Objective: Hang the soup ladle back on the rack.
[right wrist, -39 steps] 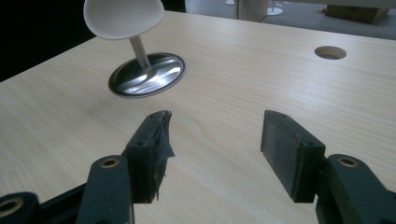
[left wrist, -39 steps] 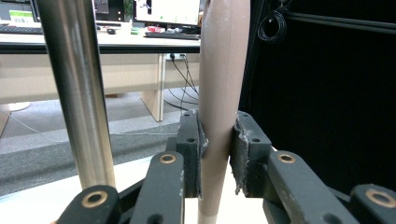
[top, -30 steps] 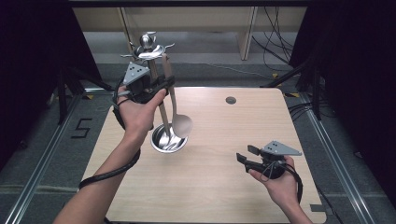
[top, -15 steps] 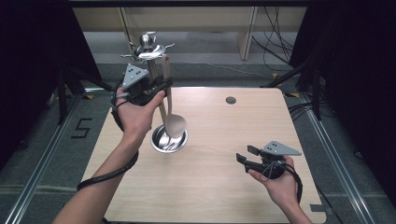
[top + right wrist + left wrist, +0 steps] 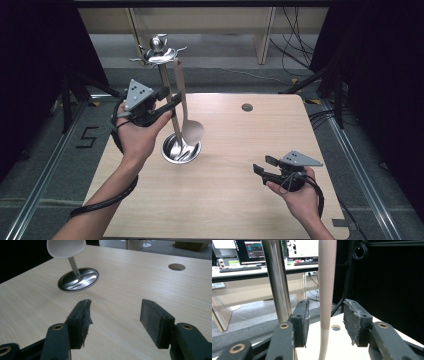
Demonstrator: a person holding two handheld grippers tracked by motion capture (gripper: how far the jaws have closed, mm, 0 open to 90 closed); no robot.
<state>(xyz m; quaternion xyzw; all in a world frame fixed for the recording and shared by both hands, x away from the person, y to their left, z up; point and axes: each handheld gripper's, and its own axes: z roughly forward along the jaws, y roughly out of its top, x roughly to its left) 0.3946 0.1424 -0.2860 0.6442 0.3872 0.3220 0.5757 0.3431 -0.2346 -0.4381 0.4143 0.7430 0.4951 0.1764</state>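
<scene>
A steel utensil stand rises from its round base on the wooden table. A beige spoon hangs from the hooks at the stand's top, its bowl low beside the pole. My left gripper is open around the spoon's handle. In the left gripper view the handle runs between the two pads without touching either, and the pole stands just left of them. My right gripper hovers open over the table's front right with nothing in it; its view shows the base and spoon bowl ahead.
A round hole pierces the table near its far edge. Black curtains flank both sides, and cables lie on the floor beyond the table. Bare wood stretches between the stand and my right gripper.
My left hand has sunk a little along the spoon's handle and drawn slightly back. The spoon and my right gripper have stayed about where they were.
</scene>
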